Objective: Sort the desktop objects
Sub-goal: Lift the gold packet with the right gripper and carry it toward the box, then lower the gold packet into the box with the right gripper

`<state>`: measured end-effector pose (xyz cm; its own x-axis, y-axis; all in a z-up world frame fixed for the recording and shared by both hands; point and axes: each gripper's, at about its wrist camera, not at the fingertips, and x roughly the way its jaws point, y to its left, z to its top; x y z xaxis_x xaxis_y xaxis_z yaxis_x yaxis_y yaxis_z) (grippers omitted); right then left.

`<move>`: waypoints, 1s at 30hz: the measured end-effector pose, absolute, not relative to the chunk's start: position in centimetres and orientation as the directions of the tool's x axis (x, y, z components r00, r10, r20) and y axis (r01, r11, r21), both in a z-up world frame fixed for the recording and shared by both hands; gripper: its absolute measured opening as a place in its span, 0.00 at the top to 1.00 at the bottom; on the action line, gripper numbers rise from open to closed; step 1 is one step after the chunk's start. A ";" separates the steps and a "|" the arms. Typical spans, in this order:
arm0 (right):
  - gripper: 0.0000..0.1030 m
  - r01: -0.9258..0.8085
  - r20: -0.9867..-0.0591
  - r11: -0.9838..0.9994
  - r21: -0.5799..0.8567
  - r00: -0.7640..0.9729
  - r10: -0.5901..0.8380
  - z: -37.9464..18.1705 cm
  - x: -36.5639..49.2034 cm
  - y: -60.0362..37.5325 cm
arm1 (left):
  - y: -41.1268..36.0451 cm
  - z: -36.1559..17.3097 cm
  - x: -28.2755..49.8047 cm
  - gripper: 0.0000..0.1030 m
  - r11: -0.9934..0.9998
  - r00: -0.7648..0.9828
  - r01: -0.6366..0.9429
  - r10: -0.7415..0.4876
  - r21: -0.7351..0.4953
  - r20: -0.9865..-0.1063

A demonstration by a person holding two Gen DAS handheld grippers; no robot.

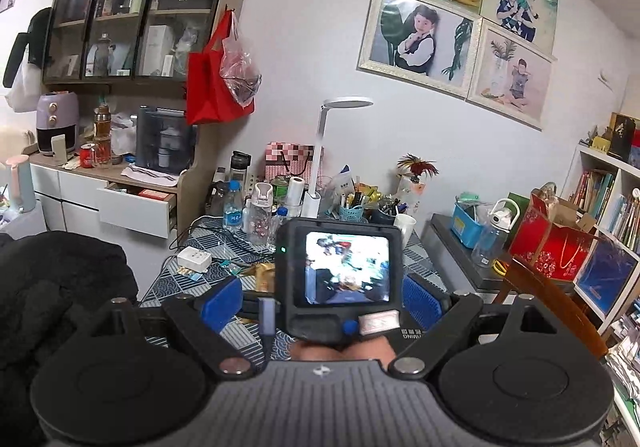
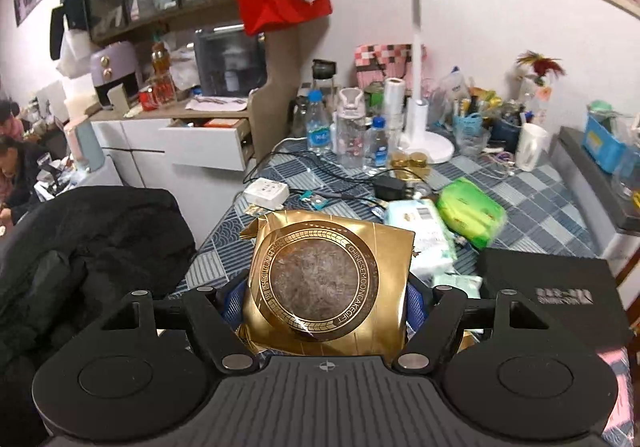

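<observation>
the right gripper (image 2: 326, 303) was clamped on a gold mooncake packet (image 2: 326, 283), lifted above the near edge of the checked table (image 2: 532, 203). the left gripper (image 1: 326, 299) stood wide open, gripping nothing; the other gripper's camera unit (image 1: 340, 279) sat between its pads. the step looked like carrying; next it needed a clear spot among the clutter.

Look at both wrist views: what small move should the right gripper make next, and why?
Probably carry the gold foil mooncake packet toward the bare checked tablecloth and lower it there. The right gripper is shut on the packet, held above the clutter, with the white tissue pack and green pack right below. The left gripper is open behind it.
</observation>
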<state>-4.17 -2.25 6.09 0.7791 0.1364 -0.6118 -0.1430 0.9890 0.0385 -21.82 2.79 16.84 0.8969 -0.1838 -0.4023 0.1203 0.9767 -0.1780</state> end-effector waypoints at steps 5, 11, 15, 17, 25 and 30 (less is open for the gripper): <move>0.30 -0.128 -0.617 0.992 0.007 0.780 0.105 5.0 -7.5 -3.3 | 2.1 15.9 -24.0 0.00 0.978 0.893 0.143 -0.193 -0.149 -0.408; 0.30 -0.085 -0.653 0.996 0.041 0.752 0.091 1.9 -9.7 -5.1 | 1.0 14.7 -26.2 0.00 0.979 0.887 0.185 -0.205 -0.089 -0.414; 0.30 -0.062 -0.669 0.998 0.032 0.740 0.068 0.0 -11.1 -6.1 | 1.0 13.6 -27.3 0.00 0.978 0.882 0.189 -0.209 -0.089 -0.422; 0.30 -0.045 -0.675 0.998 0.041 0.735 0.061 -0.7 -11.6 -6.7 | 1.0 13.0 -28.0 0.00 0.975 0.885 0.204 -0.221 -0.084 -0.410; 0.30 0.020 -0.706 1.000 0.018 0.708 -0.001 -4.0 -13.3 -8.6 | 0.0 10.0 -28.5 0.00 0.967 0.854 0.235 -0.255 -0.102 -0.453; 0.30 0.044 -0.730 0.999 0.025 0.683 -0.012 -5.7 -13.9 -9.9 | -0.7 9.6 -29.4 0.00 0.961 0.853 0.260 -0.275 -0.095 -0.444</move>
